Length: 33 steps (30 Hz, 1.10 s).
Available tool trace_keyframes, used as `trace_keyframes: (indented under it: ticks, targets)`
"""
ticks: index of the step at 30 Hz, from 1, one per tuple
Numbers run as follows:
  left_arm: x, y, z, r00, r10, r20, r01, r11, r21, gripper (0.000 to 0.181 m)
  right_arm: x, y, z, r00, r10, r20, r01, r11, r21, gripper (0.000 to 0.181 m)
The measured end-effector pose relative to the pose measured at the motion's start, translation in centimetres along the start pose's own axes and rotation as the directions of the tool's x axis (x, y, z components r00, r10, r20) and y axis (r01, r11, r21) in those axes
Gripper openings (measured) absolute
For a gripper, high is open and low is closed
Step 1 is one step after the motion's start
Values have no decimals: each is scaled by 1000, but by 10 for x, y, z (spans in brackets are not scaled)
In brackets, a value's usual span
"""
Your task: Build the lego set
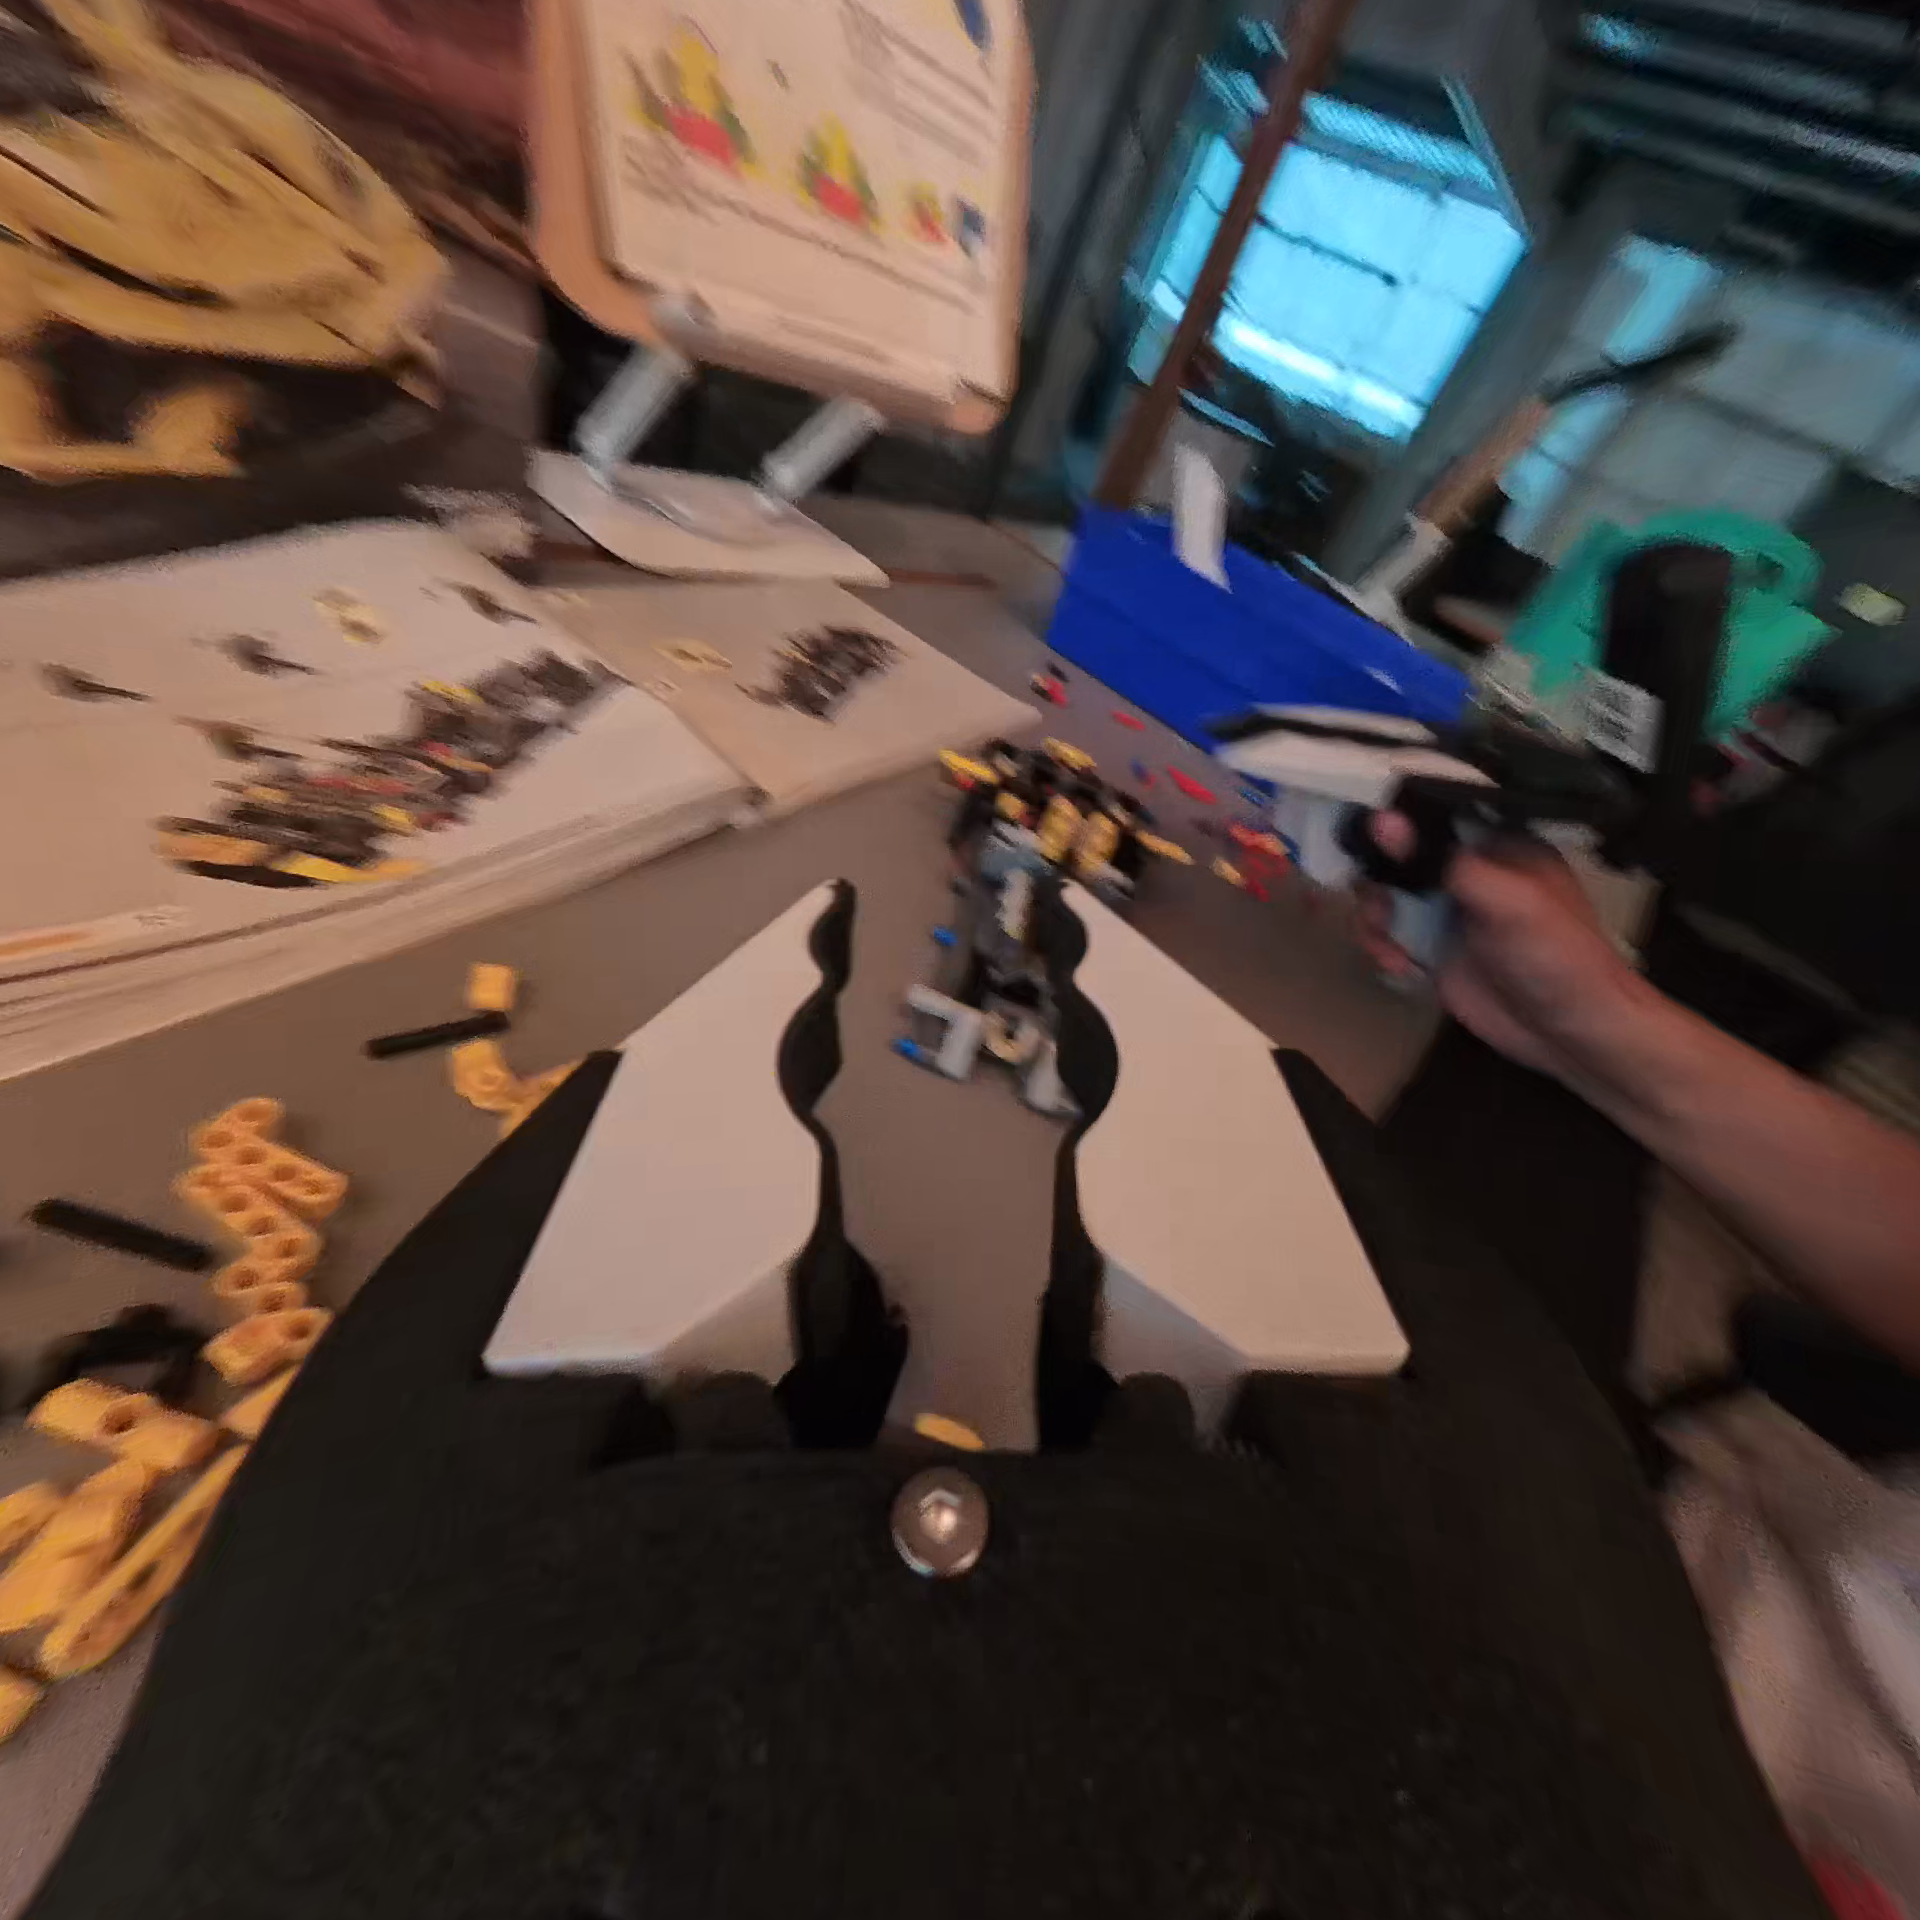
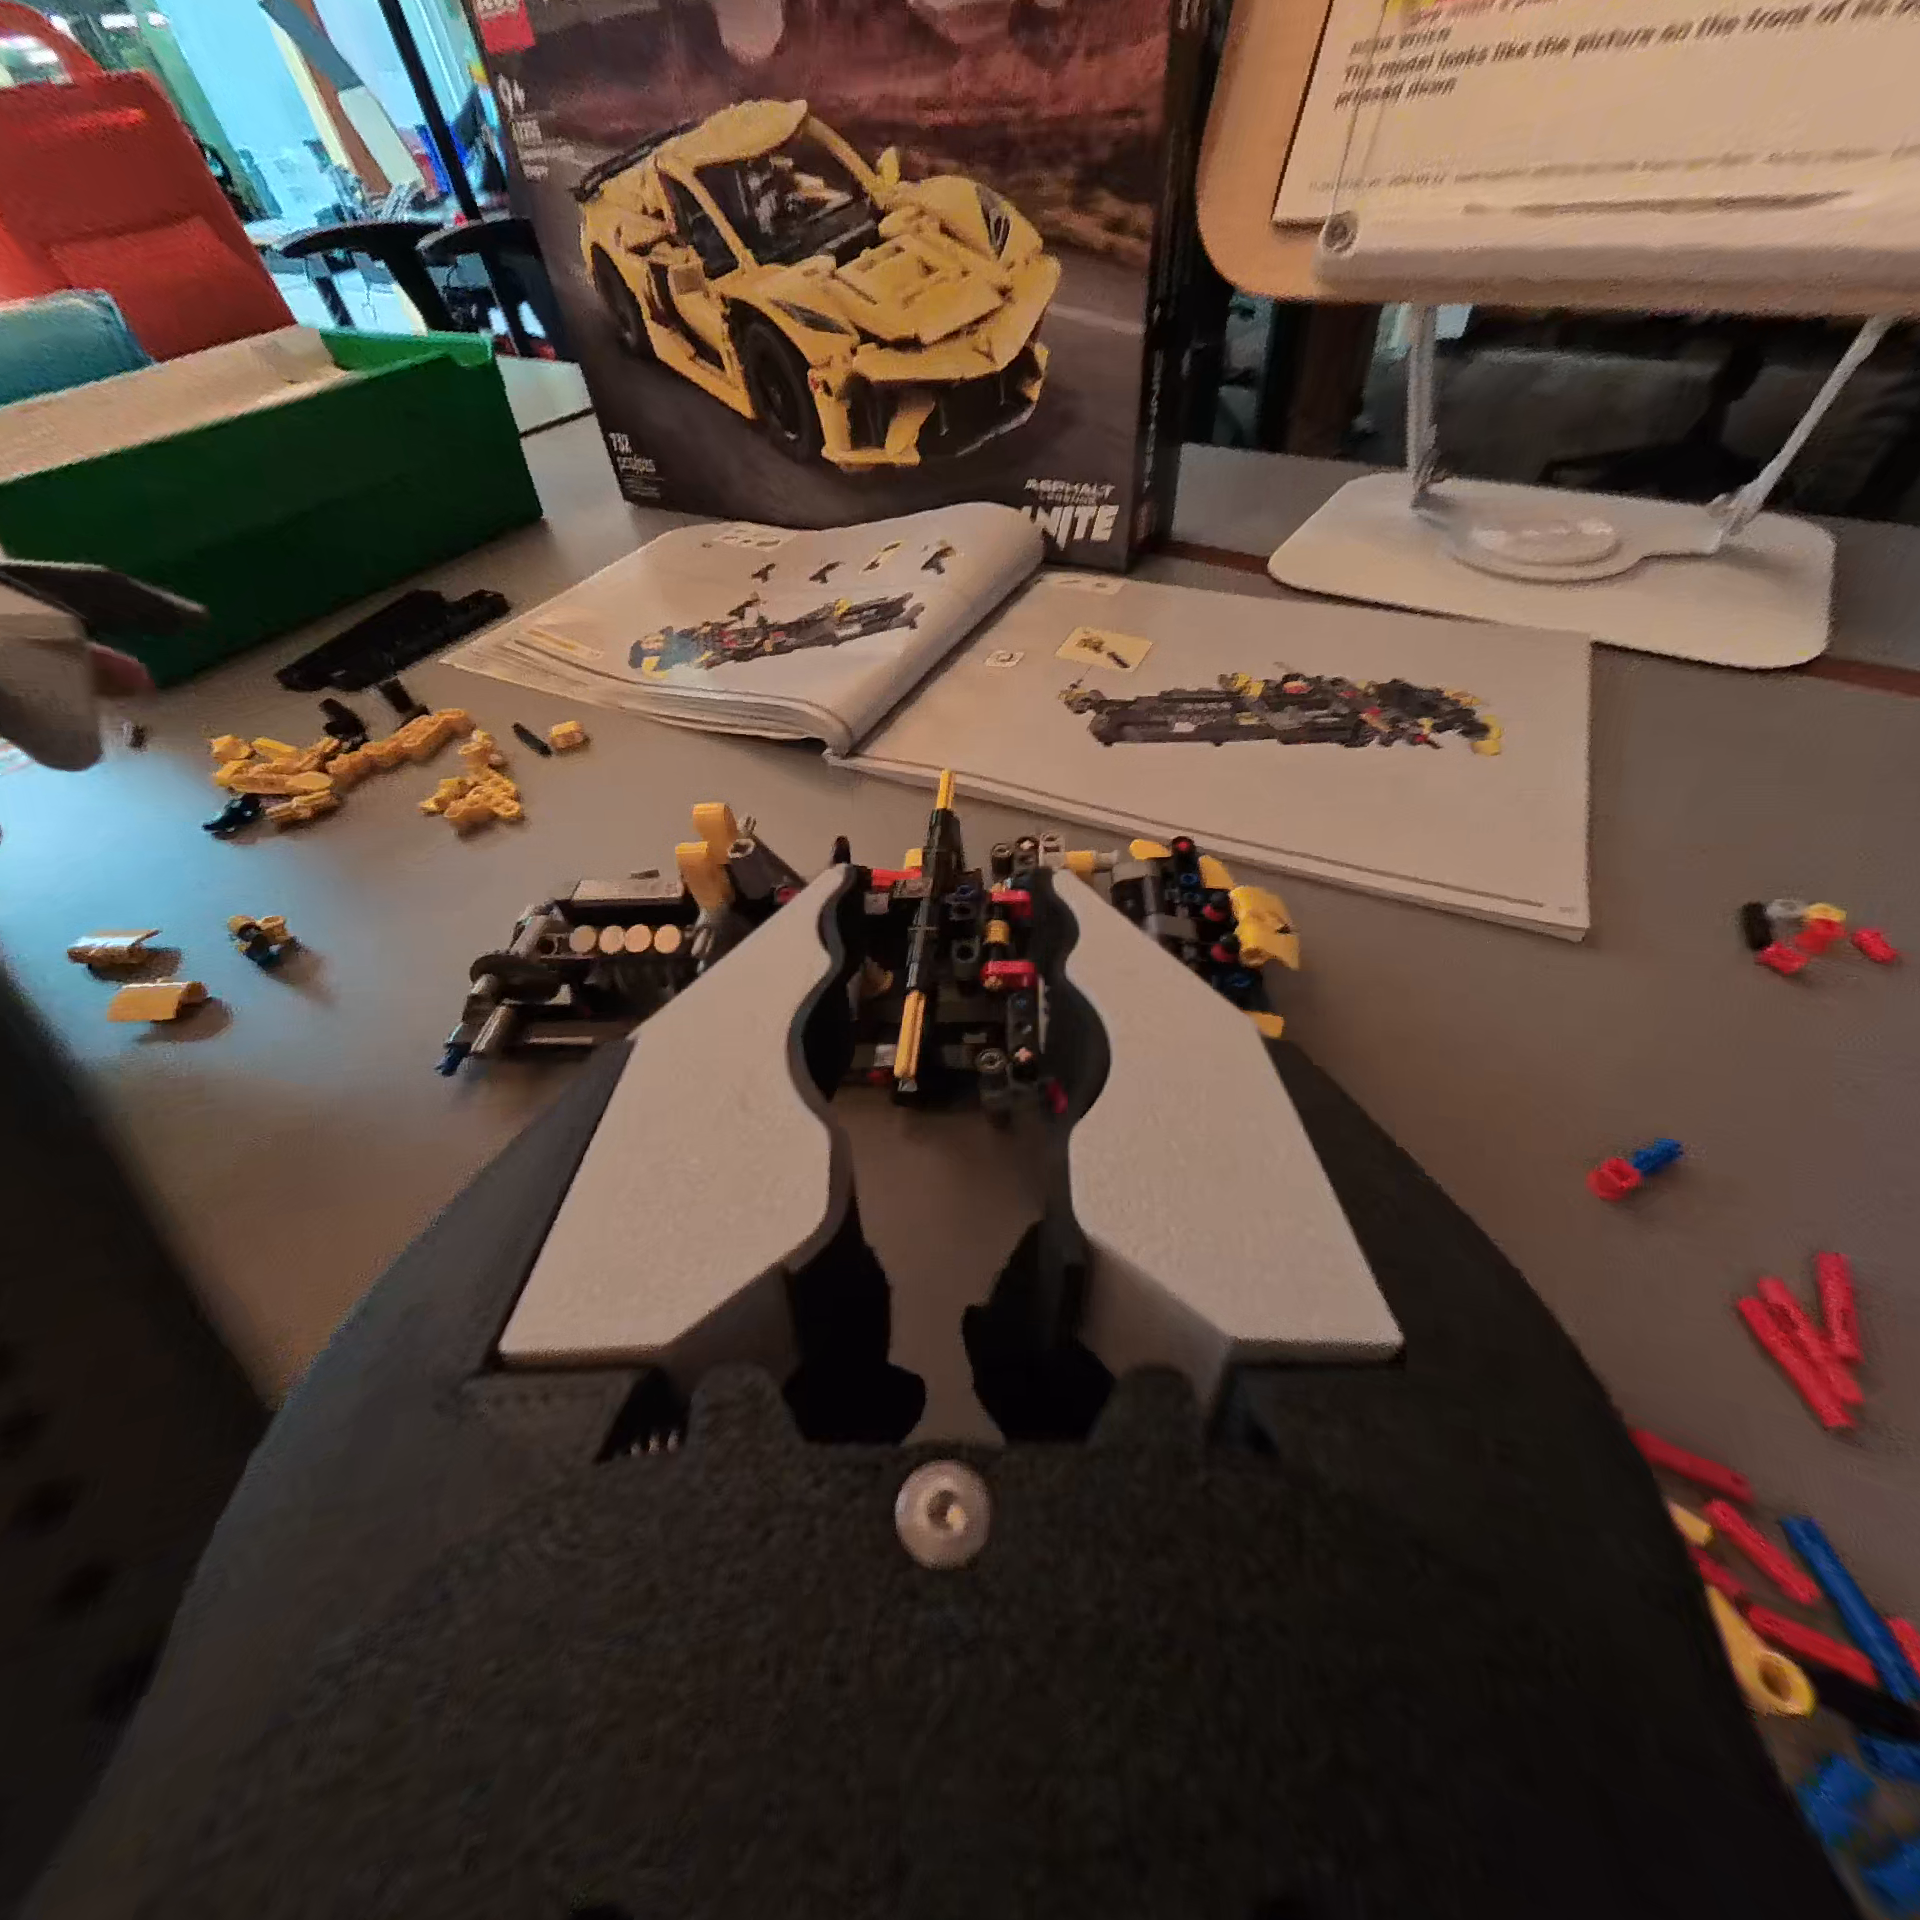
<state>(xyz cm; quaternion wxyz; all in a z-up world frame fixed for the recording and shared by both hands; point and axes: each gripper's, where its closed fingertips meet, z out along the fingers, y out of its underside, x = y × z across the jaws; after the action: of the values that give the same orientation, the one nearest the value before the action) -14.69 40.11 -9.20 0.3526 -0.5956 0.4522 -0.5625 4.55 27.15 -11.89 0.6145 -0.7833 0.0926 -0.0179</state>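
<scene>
lying across the grey counter (image 2: 1714, 1049): open instruction booklet (image 2: 1226, 748), then green bin (image 2: 270, 499) sitting at far left, contents hidden. resting mid-counter, half-built car chassis (image 2: 623, 966), bare surface showing around it. hovering just before it, right gripper (image 2: 951, 894), jaws parted, gripping nothing. left gripper (image 1: 951, 904) likewise gaping, empty. scattering at left, yellow pieces (image 2: 343, 769).

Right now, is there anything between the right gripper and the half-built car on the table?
Nothing visible stands in the way. The right gripper is open and the half-built car lies directly ahead between its fingers. The loose yellow pieces and red pieces lie off to the sides.
</scene>
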Motion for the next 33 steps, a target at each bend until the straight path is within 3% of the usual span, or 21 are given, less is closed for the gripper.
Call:
trace_keyframes:
  ticks: [2, 5, 7, 9, 15, 25, 26, 28, 29, 31, 33]
  targets:
    - [-14, -11, 0, 992, 57, 115, -67, 994, 85, 47, 4, -3, -3, 1000, -9, -23, 10, 1000, 27, 33]
    - [-25, -10, 5, 975, 102, 198, -121, 989, 84, 74, 5, -4, -9, 1000, 14, -27, -13, 999, 43, 34]
    - [-25, -11, 5, 968, 127, 216, -151, 984, 97, 80, 6, -4, -12, 1000, 19, -25, -18, 998, 53, 32]
    - [-20, -16, 2, 960, 179, 215, -212, 967, 138, 78, 6, -3, -10, 1000, 28, -12, -28, 999, 45, 32]
    - [-19, -12, 4, 978, 144, 149, -166, 975, 150, 73, 4, 0, -2, 998, 47, 30, -48, 999, 25, 31]
    - [-17, -3, 11, 967, 189, 173, -203, 977, 66, 72, 3, 5, 0, 998, 47, 41, -47, 999, 1, 30]
    - [-16, -2, 11, 966, 196, 166, -208, 976, 62, 55, 3, 6, 1, 998, 40, 39, -40, 999, -4, 30]
    - [-11, -3, 8, 965, 219, 144, -231, 970, 70, 5, 2, 6, 1, 999, 26, 36, -26, 1000, -6, 29]
    - [-9, -4, 7, 963, 229, 139, -241, 967, 81, 0, 2, 6, 1, 999, 21, 35, -21, 1000, -6, 29]
    - [-10, -2, 8, 965, 224, 139, -236, 969, 73, 3, 2, 6, 1, 999, 20, 34, -19, 1000, -8, 29]
    - [-14, 3, 12, 966, 206, 153, -214, 976, 40, 31, 2, 7, 1, 999, 24, 36, -24, 1000, -10, 29]
